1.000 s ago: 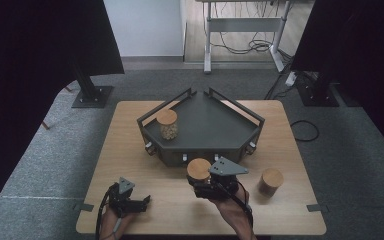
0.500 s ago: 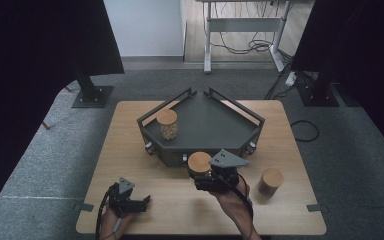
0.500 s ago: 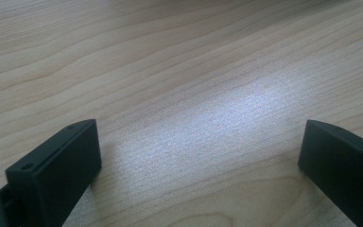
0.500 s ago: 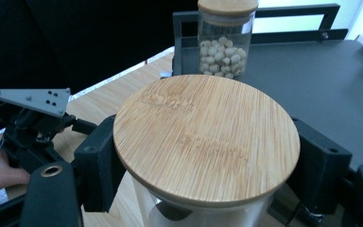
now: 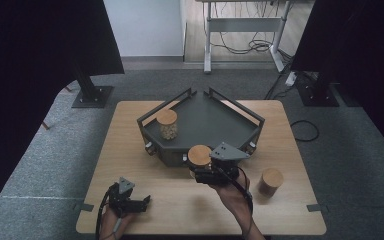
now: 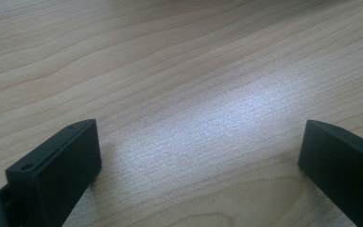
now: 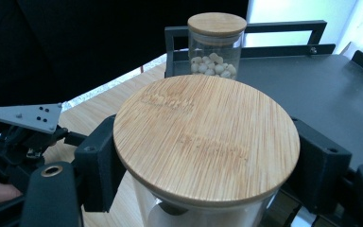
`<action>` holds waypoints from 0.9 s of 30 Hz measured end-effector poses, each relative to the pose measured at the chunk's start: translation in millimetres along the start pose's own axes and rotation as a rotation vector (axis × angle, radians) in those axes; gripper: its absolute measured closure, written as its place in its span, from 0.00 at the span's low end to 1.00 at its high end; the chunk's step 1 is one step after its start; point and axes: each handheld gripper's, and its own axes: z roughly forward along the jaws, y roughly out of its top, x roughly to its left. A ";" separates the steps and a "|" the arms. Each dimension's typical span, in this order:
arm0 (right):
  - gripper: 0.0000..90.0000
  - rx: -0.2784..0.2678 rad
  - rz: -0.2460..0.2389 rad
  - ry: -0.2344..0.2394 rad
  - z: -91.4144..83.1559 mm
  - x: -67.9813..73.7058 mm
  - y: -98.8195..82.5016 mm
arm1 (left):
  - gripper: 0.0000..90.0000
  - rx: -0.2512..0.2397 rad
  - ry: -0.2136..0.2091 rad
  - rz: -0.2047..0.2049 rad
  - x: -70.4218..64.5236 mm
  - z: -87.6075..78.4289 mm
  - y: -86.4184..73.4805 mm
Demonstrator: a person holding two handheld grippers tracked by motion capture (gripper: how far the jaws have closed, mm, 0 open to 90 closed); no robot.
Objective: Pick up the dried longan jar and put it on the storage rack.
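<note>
In the high view the right gripper (image 5: 203, 170) clasped a bamboo-lidded jar (image 5: 199, 155) at the dark tray's (image 5: 207, 122) near edge, the left gripper view showed the left gripper (image 6: 198, 156) spread wide over bare table (image 6: 179, 71), and the right gripper view confirmed the jaws clamped on the jar's glass below its lid.

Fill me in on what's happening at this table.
A person works with a gripper in each hand. The right gripper is shut on a glass jar with a bamboo lid, holding it at the near edge of the dark tray. Another jar with pale contents stands in the tray; a third jar stands on the wooden table. The left gripper is open near the table's front edge.
</note>
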 end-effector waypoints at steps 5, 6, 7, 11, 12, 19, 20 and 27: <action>0.26 0.000 -0.004 -0.009 1.6 -0.9 4.4 | 0.00 0.000 0.000 -0.001 0.0 0.0 0.0; 0.26 -0.001 -0.005 -0.011 2.0 -1.2 5.2 | 0.00 0.000 0.000 0.000 0.0 0.0 0.0; 0.26 -0.002 -0.004 -0.012 2.4 -1.6 6.0 | 0.00 0.000 0.000 0.000 0.0 0.0 0.0; 0.26 -0.005 -0.008 -0.019 3.9 -2.8 9.6 | 0.00 0.000 0.000 0.000 0.0 0.0 0.0; 0.26 -0.007 -0.009 -0.021 4.2 -3.1 10.4 | 0.00 0.000 0.000 0.000 0.0 0.0 0.0; 0.26 -0.015 -0.012 -0.030 6.7 -6.2 17.0 | 0.00 0.000 0.000 0.000 0.0 0.3 0.3; 0.26 -0.016 -0.012 -0.032 7.0 -6.3 18.0 | 0.00 0.000 0.000 0.000 0.0 0.3 0.3; 0.26 -0.021 -0.014 -0.044 10.9 -9.9 23.4 | 0.00 0.000 0.000 0.000 0.1 0.6 0.6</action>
